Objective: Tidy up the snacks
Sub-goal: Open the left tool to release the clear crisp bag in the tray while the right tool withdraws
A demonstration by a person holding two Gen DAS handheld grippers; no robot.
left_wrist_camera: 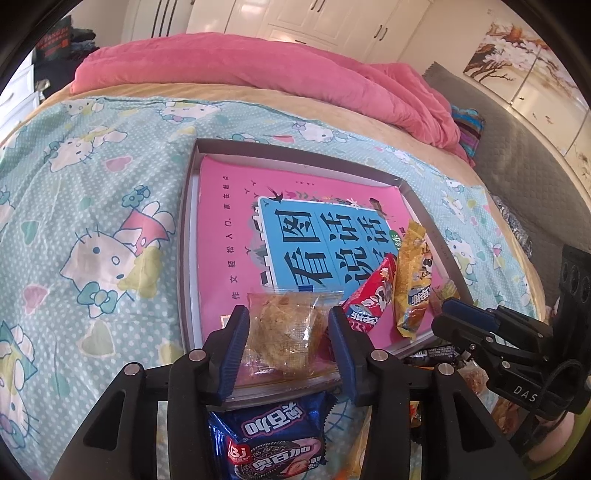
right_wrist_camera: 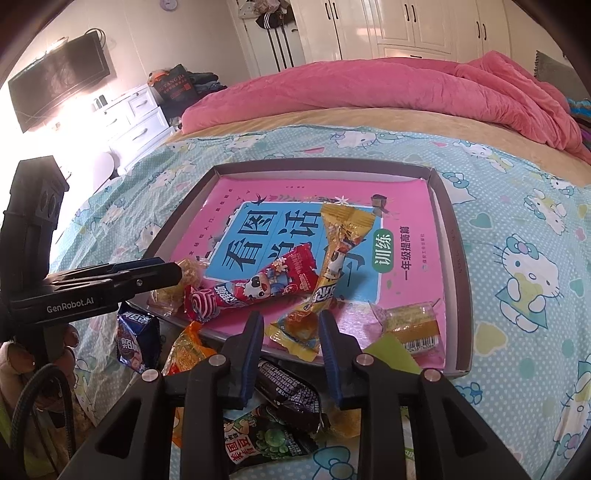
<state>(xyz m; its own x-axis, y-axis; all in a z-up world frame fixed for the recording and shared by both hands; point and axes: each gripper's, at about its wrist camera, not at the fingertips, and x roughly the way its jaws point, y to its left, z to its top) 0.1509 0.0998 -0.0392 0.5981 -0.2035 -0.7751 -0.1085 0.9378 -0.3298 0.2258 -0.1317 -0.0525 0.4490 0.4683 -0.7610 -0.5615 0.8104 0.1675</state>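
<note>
Left jaws apart around clear crumbly packet (left_wrist_camera: 284,332), right jaws apart around yellow wrapper (right_wrist_camera: 295,332).

A pink quilt (right_wrist_camera: 388,85) lies bunched across the far side of the bed, white wardrobes (right_wrist_camera: 399,26) behind it, a dark television (right_wrist_camera: 59,81) far left.

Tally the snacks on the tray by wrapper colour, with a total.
Red: 1 (red stick pack)
Yellow: 2 (yellow stick pack, small yellow pack)
Clear: 2 (cake, bar)
Total: 5
</note>
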